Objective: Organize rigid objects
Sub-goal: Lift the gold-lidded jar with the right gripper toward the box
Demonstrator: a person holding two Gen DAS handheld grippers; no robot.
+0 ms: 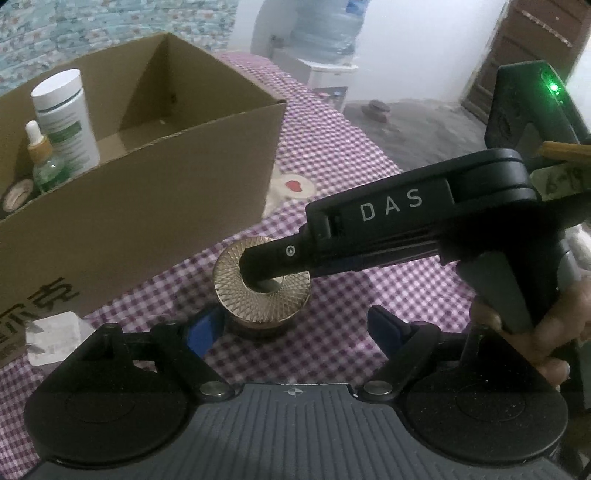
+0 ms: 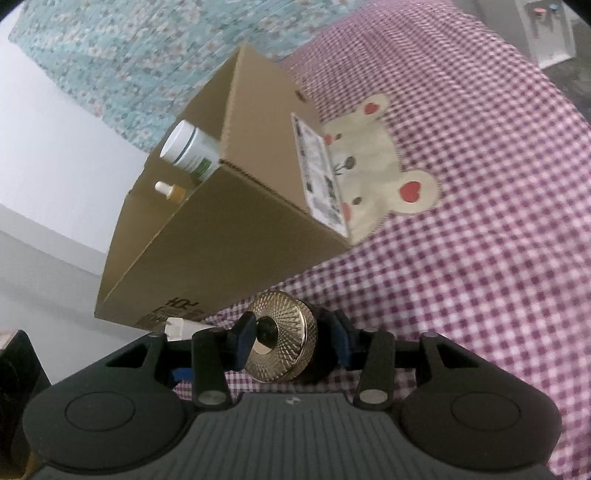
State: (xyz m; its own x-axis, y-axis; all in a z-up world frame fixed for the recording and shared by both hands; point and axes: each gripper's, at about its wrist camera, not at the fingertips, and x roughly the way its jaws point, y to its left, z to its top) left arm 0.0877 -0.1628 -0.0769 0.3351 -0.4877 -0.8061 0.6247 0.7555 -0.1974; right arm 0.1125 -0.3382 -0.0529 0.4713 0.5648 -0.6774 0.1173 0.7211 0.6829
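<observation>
A small jar with a gold patterned lid (image 1: 236, 291) hangs just over the checked cloth, close to the front wall of the cardboard box (image 1: 155, 192). My right gripper (image 1: 264, 282) comes in from the right, and one of its fingers (image 1: 258, 264) lies across the lid's middle. In the right wrist view the right gripper (image 2: 291, 341) is shut on the jar (image 2: 288, 347), one pad on the lid and one on the dark base. My left gripper (image 1: 295, 328) stands open just below the jar, its blue pads apart from it.
The open box holds a white bottle (image 1: 66, 118), a dropper bottle (image 1: 46, 162) and a tape roll (image 1: 16, 194). A white plug-like item (image 1: 55, 336) lies by the box corner. A hand (image 1: 535, 332) holds the right gripper. A water jug (image 1: 328, 26) stands beyond the bed.
</observation>
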